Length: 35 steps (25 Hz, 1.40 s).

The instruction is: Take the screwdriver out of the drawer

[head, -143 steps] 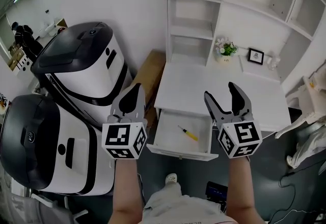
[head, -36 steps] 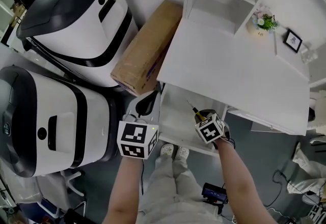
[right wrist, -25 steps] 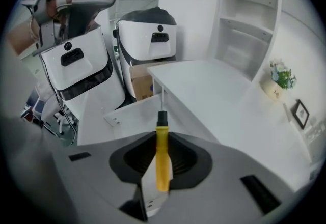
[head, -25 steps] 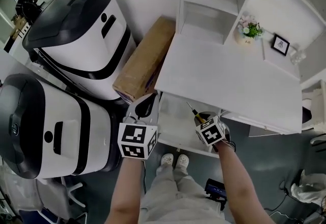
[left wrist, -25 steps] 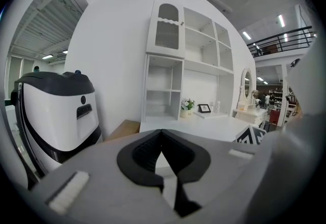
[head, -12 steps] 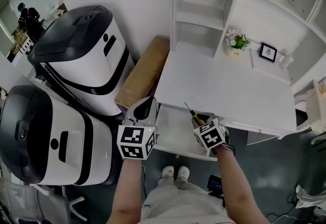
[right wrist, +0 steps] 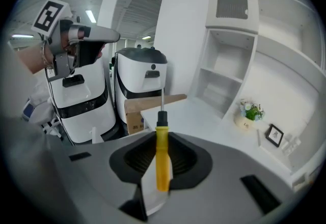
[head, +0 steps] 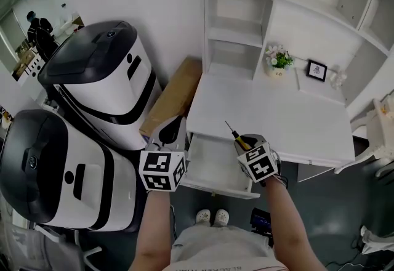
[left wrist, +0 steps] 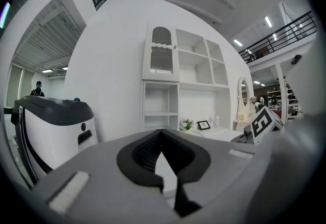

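Right gripper (head: 245, 142): jaws clamped on the screwdriver (right wrist: 162, 159), pinched at the yellow handle, with the metal shaft running out ahead past the fingertips.

Change noted: a few seconds back the tool lay on the drawer floor and your jaws stood wide above it. Now it rides in your grip, raised clear, its tip reaching out over the edge of the desk top (head: 277, 109) ahead of you.

Reading: the taking-out looks done. The task names no place to set the tool down, so you only need to keep the pinch firm.

Drawer (head: 217, 185): pulled open, below the right gripper and a little to its left. The floor that shows is bare white, with nothing left in it that you can see.

Left gripper (head: 170, 131): fingertips closed on each other, nothing between them, off to the drawer's left side.
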Each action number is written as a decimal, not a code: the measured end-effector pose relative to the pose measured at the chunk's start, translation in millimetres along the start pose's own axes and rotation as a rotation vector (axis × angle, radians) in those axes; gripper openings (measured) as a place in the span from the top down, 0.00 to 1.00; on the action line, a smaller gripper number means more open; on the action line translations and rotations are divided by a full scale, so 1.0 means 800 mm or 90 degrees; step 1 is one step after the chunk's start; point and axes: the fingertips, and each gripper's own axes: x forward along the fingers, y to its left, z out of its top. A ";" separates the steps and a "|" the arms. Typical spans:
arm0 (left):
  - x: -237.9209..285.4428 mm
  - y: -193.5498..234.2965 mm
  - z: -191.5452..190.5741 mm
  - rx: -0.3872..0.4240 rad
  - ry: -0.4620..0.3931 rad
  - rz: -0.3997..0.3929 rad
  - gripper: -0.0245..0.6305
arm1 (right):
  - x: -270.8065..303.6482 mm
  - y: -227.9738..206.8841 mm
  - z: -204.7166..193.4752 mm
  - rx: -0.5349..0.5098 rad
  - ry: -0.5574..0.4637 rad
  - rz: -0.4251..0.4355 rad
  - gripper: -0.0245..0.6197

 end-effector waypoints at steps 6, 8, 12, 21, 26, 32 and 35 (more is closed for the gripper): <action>0.000 -0.009 0.028 0.010 -0.029 -0.007 0.95 | -0.046 -0.028 0.039 0.018 -0.069 -0.037 0.84; 0.001 -0.014 0.038 0.016 -0.038 -0.012 0.95 | -0.063 -0.037 0.052 0.022 -0.092 -0.049 0.84; 0.000 -0.017 0.061 0.026 -0.061 -0.016 0.95 | -0.094 -0.049 0.080 0.027 -0.142 -0.070 0.84; -0.006 -0.024 0.116 0.055 -0.118 -0.022 0.95 | -0.177 -0.077 0.150 0.025 -0.267 -0.138 0.84; -0.011 -0.023 0.147 0.065 -0.149 -0.017 0.95 | -0.220 -0.089 0.182 0.039 -0.330 -0.156 0.84; -0.015 -0.022 0.188 0.083 -0.185 -0.011 0.95 | -0.268 -0.107 0.211 0.057 -0.394 -0.186 0.84; -0.018 -0.022 0.207 0.076 -0.198 -0.013 0.95 | -0.290 -0.115 0.222 0.063 -0.422 -0.201 0.84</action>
